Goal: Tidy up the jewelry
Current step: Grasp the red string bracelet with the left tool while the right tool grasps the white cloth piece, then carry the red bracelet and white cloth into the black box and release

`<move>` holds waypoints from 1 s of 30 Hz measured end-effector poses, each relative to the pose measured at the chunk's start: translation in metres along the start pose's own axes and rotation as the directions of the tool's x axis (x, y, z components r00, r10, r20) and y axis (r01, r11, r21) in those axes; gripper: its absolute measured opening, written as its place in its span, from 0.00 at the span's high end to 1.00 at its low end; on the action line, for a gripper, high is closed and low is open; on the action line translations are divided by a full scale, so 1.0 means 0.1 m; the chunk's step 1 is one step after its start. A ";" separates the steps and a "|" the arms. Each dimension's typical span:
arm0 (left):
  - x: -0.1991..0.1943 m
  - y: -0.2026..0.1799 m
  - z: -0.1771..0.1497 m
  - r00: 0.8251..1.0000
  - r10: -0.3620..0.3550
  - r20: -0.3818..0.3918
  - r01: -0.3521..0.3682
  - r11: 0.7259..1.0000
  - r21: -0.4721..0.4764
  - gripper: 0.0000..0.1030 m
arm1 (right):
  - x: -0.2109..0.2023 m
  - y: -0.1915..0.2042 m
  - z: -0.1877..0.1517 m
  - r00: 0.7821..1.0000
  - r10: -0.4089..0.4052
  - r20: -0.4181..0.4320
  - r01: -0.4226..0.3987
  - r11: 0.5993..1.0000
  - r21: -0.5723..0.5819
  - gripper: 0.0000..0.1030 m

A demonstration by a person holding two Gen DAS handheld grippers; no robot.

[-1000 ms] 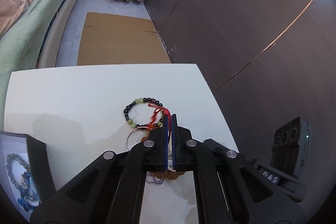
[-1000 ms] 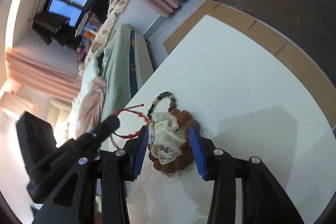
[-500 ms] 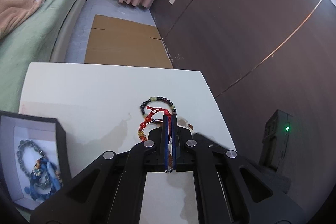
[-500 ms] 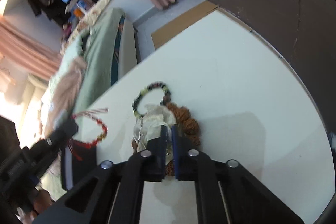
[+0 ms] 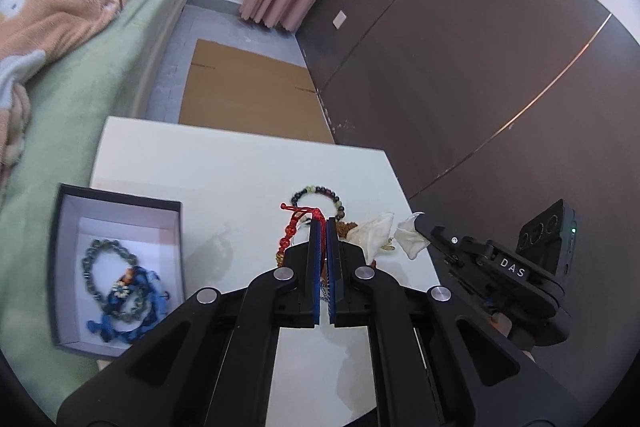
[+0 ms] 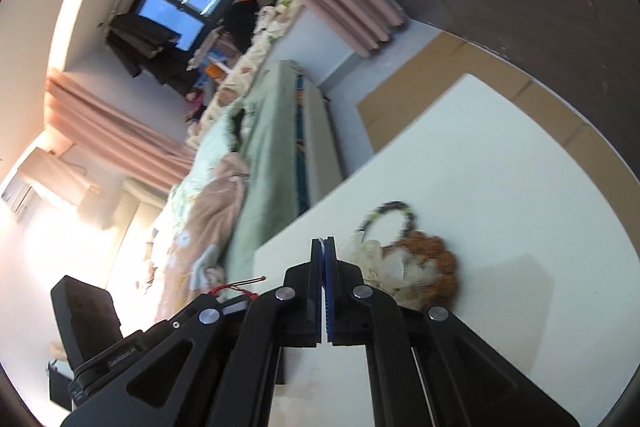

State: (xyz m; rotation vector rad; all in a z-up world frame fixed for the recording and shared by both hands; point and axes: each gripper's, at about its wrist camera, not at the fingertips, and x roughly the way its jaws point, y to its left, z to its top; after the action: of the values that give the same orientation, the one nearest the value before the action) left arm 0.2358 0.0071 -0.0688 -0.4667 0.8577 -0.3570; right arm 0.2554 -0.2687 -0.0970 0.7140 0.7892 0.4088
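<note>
My left gripper (image 5: 323, 223) is shut on a red cord bracelet (image 5: 292, 227) and holds it above the white table (image 5: 224, 171). My right gripper (image 6: 323, 241) is shut on a cream fabric flower piece (image 5: 394, 229), which also shows in the right wrist view (image 6: 380, 259), lifted at one edge. A dark and green bead bracelet (image 5: 318, 195) and a brown seed-bead bracelet (image 6: 432, 255) lie on the table under them. An open dark box (image 5: 116, 211) at the left holds a grey bead bracelet (image 5: 98, 259) and a blue one (image 5: 136, 315).
A bed with green sheet (image 5: 80, 75) runs along the table's left side. Cardboard (image 5: 248, 99) lies on the floor beyond the table. A dark wall panel (image 5: 460, 67) stands to the right. The table's right edge is near the jewelry pile.
My left gripper has risen and drawn back with the red bracelet, bringing the box into fuller view. My right gripper closed on the cream flower piece and lifted it.
</note>
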 end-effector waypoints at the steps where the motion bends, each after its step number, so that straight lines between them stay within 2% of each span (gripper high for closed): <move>1: -0.04 0.00 0.01 1.000 0.003 0.007 -0.003 1.000 0.001 0.96 | -0.03 0.11 0.00 1.000 0.006 0.009 -0.006 1.000 -0.026 0.99; 8: -0.42 0.08 0.08 0.997 0.017 0.076 -0.017 1.000 -0.003 0.96 | -0.15 0.66 0.03 0.995 0.092 0.037 -0.087 0.989 -0.122 0.99; 18: -0.87 0.20 0.21 0.987 0.052 0.154 -0.052 0.999 -0.005 0.96 | -0.10 1.13 -0.05 0.984 0.179 0.012 -0.174 0.969 -0.174 0.99; 24: -1.03 0.35 0.25 0.982 0.076 0.176 -0.072 0.997 -0.030 0.96 | 0.02 1.32 -0.06 0.964 0.261 -0.047 -0.265 0.950 -0.163 0.99; 30: -1.15 0.52 0.25 0.974 0.116 0.195 -0.105 0.992 -0.062 0.96 | 0.25 1.49 -0.18 0.944 0.304 -0.127 -0.323 0.930 -0.178 0.99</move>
State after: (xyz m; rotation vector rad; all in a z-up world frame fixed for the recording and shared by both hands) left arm 0.1921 0.1117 -0.0086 -0.4915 0.6966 -0.1824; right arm 0.2469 -0.1425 -0.0124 0.6388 0.7150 0.8068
